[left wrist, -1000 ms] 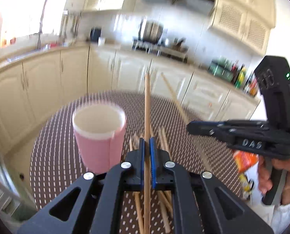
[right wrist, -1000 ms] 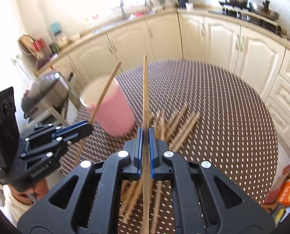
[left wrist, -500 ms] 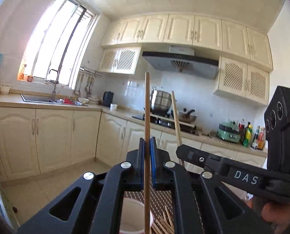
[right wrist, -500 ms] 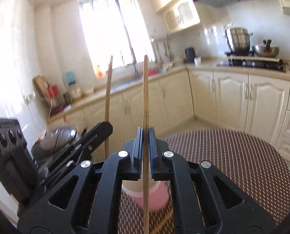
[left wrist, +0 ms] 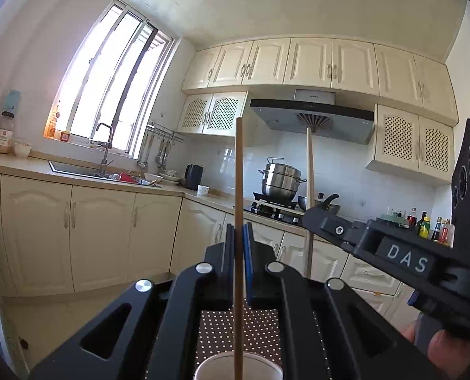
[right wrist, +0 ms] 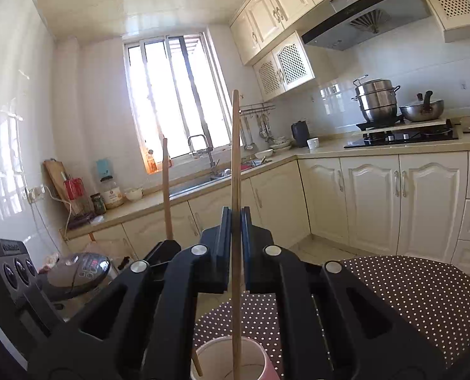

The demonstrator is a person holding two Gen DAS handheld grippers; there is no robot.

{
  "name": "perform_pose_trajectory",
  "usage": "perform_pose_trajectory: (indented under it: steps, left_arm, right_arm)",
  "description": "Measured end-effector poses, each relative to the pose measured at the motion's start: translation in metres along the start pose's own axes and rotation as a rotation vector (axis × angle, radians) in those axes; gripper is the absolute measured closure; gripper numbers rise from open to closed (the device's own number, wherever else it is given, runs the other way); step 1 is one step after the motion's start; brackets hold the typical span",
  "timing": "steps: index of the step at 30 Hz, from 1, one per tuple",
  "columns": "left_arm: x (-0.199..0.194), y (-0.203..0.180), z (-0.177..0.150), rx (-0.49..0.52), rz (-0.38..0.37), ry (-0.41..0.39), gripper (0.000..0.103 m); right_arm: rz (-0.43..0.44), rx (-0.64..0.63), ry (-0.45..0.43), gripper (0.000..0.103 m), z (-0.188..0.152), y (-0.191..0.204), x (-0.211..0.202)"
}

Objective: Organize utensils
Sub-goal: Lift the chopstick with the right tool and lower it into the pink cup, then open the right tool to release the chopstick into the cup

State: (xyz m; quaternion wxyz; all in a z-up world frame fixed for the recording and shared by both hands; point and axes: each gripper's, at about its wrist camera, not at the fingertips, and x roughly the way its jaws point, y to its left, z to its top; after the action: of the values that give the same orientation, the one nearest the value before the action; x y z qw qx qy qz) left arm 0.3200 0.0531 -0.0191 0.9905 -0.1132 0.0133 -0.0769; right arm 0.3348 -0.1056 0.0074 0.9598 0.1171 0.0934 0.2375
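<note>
Chopsticks stand upright over the pink cup (right wrist: 231, 361), which sits near on the dotted table (right wrist: 424, 291). The left gripper (left wrist: 238, 253) is clamped on one chopstick (left wrist: 238, 190). The right gripper (right wrist: 235, 237) is clamped on another stick (right wrist: 235, 158), whose lower end dips into the cup.

Cup (right wrist: 231, 361): stood on the dotted table (right wrist: 424, 291), mouth up and unobstructed save for two upright chopsticks. Right chopstick (right wrist: 235, 190) reached into the mouth; left chopstick (left wrist: 238, 205) hung over it, lower tip hidden. Left gripper (left wrist: 238, 247) and right gripper (right wrist: 234, 231) sat close side by side above the cup, each crowding the other's flank. Table to the right of the cup lay bare, open for passage. Counter (right wrist: 377, 148) and cabinets (right wrist: 377, 196) stood well apart, beyond open floor (right wrist: 326, 253).
</note>
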Motion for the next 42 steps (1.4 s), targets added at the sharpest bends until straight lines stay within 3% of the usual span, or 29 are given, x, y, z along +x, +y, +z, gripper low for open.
perform_pose_trajectory:
  steps: [7, 17, 18, 19, 23, 27, 30, 31, 32, 42]
  left_arm:
    - [-0.003, 0.004, -0.017, 0.026, 0.017, 0.083, 0.097]
    - [-0.015, 0.001, -0.025, 0.052, 0.046, 0.170, 0.096]
    - [-0.016, 0.000, -0.025, 0.061, 0.053, 0.174, 0.089]
    - [-0.018, -0.001, -0.025, 0.073, 0.065, 0.178, 0.076]
    - [-0.029, -0.004, -0.022, 0.097, 0.080, 0.161, 0.069]
    - [-0.037, -0.009, -0.016, 0.118, 0.107, 0.162, 0.055]
    - [-0.046, -0.011, -0.012, 0.124, 0.127, 0.147, 0.048]
    - [-0.049, -0.011, -0.010, 0.123, 0.144, 0.143, 0.045]
    - [-0.051, -0.011, -0.008, 0.120, 0.149, 0.139, 0.043]
    - [-0.090, -0.025, 0.004, 0.182, 0.189, 0.085, 0.032]
  right_arm:
    - [-0.001, -0.018, 0.083, 0.096, -0.028, -0.009, -0.004]
    - [-0.001, -0.061, 0.132, 0.096, -0.046, -0.005, -0.025]
    - [-0.004, -0.060, 0.133, 0.096, -0.047, -0.005, -0.026]
    - [-0.009, -0.060, 0.132, 0.096, -0.048, -0.005, -0.029]
    - [-0.027, -0.059, 0.132, 0.095, -0.047, -0.006, -0.036]
    - [-0.045, -0.070, 0.130, 0.094, -0.046, -0.005, -0.045]
    - [-0.058, -0.065, 0.115, 0.074, -0.045, -0.005, -0.053]
    - [-0.063, -0.062, 0.102, 0.059, -0.044, -0.005, -0.057]
    - [-0.064, -0.062, 0.089, 0.053, -0.043, -0.005, -0.061]
    - [-0.080, -0.073, 0.054, 0.051, -0.029, -0.004, -0.101]
